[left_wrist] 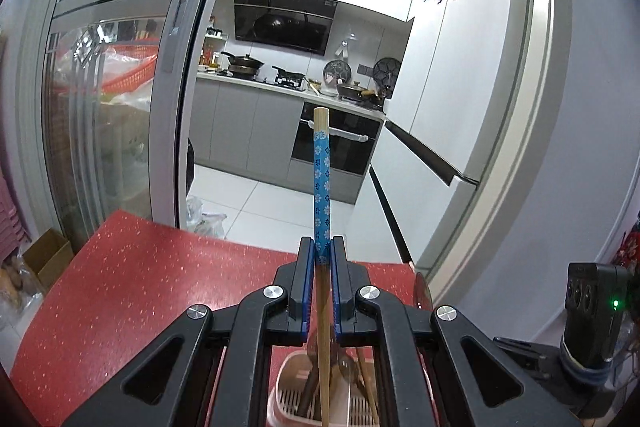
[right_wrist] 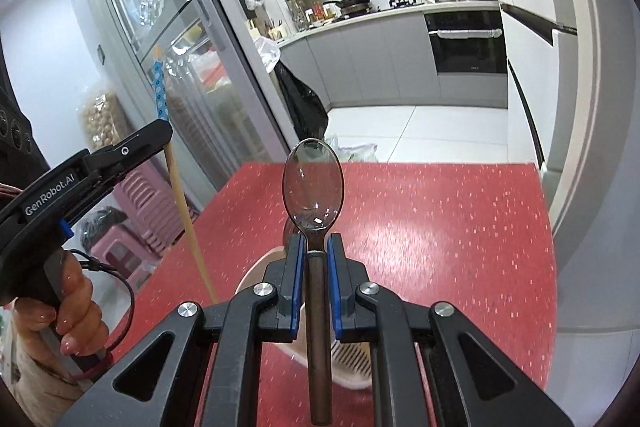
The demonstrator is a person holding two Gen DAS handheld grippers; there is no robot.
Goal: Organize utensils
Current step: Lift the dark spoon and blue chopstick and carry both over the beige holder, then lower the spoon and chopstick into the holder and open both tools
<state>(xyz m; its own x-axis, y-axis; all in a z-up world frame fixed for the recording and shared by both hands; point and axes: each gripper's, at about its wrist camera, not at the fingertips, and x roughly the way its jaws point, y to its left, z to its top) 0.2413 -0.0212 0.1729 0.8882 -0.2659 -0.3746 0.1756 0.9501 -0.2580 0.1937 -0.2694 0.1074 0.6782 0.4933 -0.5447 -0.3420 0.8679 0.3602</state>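
We had both tools loaded. Left tool (left_wrist: pixel 321 255) was clamped narrow on a chopstick (left_wrist: pixel 321 167) with a blue flowered sleeve; its long axis ran almost straight up the centre of the left wrist frame, bare wooden end on top, lower end dropping toward the pink holder (left_wrist: pixel 288 399) at the bottom centre. Right tool (right_wrist: pixel 316 251) was pinched on the neck of a spoon (right_wrist: pixel 313 183), clear bowl standing up above the pads, dark handle running down the middle of the frame.

Key relation: the holder sat directly under both tools, at the bottom edge of each view, mostly hidden by the tool bodies. In the left view it already held other wooden utensils. We judged the left tool the nearer one, since its chopstick tip looked to be over or just inside the holder; contact we couldn't confirm.

Bench (left_wrist: pixel 132 287) was red with light flecks, bare elsewhere. Beyond it: sliding glass door at left, grey kitchen with stove and oven in the centre, fridge at right.
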